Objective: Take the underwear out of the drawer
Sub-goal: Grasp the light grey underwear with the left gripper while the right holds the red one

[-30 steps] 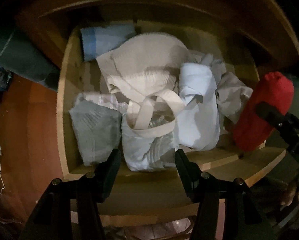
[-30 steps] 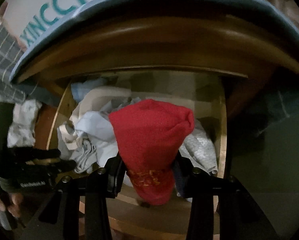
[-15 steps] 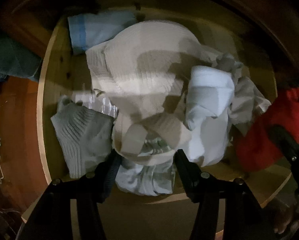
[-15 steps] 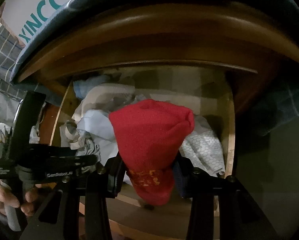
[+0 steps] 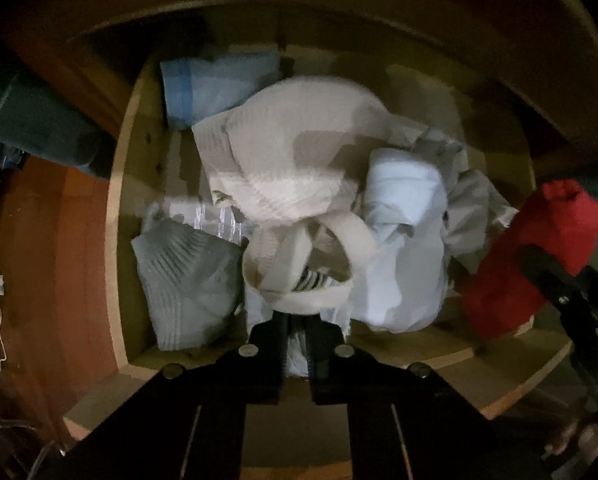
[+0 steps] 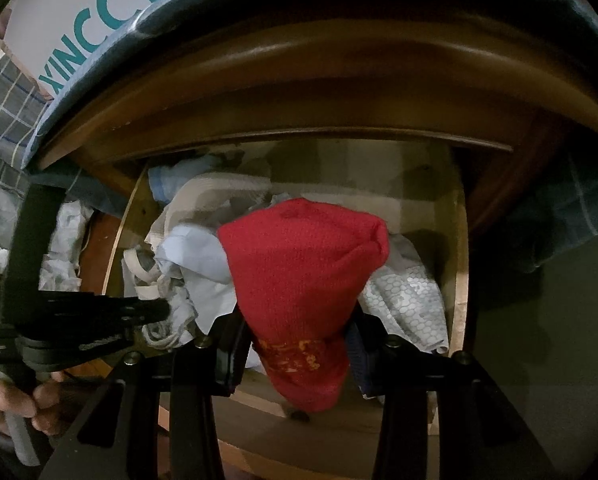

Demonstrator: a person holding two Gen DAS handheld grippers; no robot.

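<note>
The wooden drawer (image 5: 115, 240) stands pulled out and holds a heap of underwear. A beige ribbed pair (image 5: 291, 168) with a wide waistband lies on top, with a light blue piece (image 5: 399, 280) to its right and a grey ribbed one (image 5: 187, 280) to its left. My left gripper (image 5: 297, 334) points straight down at the drawer's front. Its jaws are closing tight on a fold of pale striped underwear (image 5: 297, 356). My right gripper (image 6: 295, 328) is shut on a red knit garment (image 6: 303, 264) with gold print, held above the drawer's right front corner.
The cabinet's dark wooden top (image 6: 339, 92) overhangs the back of the drawer. A box with teal letters (image 6: 99, 32) rests on it. A folded blue piece (image 5: 219, 84) lies at the back left. A person's hand (image 6: 7, 400) grips the left tool. Reddish floor (image 5: 51, 260) lies to the left.
My left gripper came down into the front of the drawer and its jaws went from wide apart to pinched on the pale fabric. The right gripper kept still with the red garment.
</note>
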